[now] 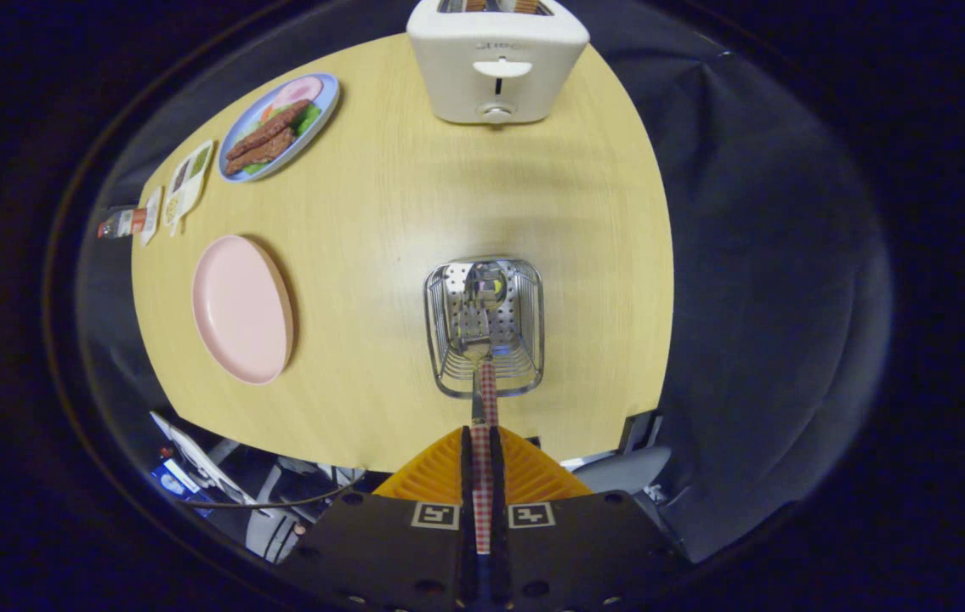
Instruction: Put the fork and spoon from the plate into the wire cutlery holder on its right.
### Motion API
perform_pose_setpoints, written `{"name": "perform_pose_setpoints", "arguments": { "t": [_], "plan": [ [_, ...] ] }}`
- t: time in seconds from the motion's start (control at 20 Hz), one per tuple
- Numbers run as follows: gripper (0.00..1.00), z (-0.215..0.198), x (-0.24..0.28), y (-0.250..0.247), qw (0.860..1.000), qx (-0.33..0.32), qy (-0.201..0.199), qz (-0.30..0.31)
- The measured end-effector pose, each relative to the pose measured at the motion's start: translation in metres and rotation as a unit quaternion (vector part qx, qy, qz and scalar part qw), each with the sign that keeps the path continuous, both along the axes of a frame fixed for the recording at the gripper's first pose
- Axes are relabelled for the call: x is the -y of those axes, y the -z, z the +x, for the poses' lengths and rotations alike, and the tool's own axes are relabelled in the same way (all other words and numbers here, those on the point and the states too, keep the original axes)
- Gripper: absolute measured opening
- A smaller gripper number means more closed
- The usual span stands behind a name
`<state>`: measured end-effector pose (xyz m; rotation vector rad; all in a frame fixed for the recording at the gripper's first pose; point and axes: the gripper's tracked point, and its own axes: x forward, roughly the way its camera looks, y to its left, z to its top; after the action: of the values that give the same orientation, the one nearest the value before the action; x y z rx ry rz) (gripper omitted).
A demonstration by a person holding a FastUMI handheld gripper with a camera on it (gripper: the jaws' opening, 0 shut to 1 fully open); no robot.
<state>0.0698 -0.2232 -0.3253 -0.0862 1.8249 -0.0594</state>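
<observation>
Now the gripper [482, 476] is clamped on a checked-handled utensil [487, 395], fork or spoon I cannot tell, its long axis running straight toward 12 o'clock. Its metal end hangs inside the wire cutlery holder [484, 327], which already holds another piece; the pink plate [240, 308] lies bare at 10 o'clock.

Light wood-grain table [380, 221], rounded at its edges. Resting on it: a white toaster [496, 61] at the far end; a blue plate of food [279, 126] and small printed cards [186, 183] along the left; an empty pink plate [241, 309] nearer; a wire cutlery holder [485, 328] to the pink plate's right, just ahead of the fingers.
</observation>
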Motion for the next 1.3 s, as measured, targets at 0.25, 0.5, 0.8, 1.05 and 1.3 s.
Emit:
{"name": "perform_pose_setpoints", "arguments": {
  "t": [0.25, 0.5, 0.8, 1.05, 1.3],
  "plan": [
    [0.06, 0.012, -0.003, 0.005, 0.998, -0.036, -0.056, -0.018],
    [0.06, 0.018, 0.000, 0.012, 0.995, -0.054, -0.077, -0.025],
    [0.12, 0.021, 0.002, 0.015, 0.996, -0.047, -0.069, -0.013],
    [0.28, 0.016, -0.007, 0.008, 0.998, 0.001, -0.061, 0.003],
    [0.64, 0.008, -0.034, -0.010, 0.994, 0.097, -0.049, 0.027]
  ]
}}
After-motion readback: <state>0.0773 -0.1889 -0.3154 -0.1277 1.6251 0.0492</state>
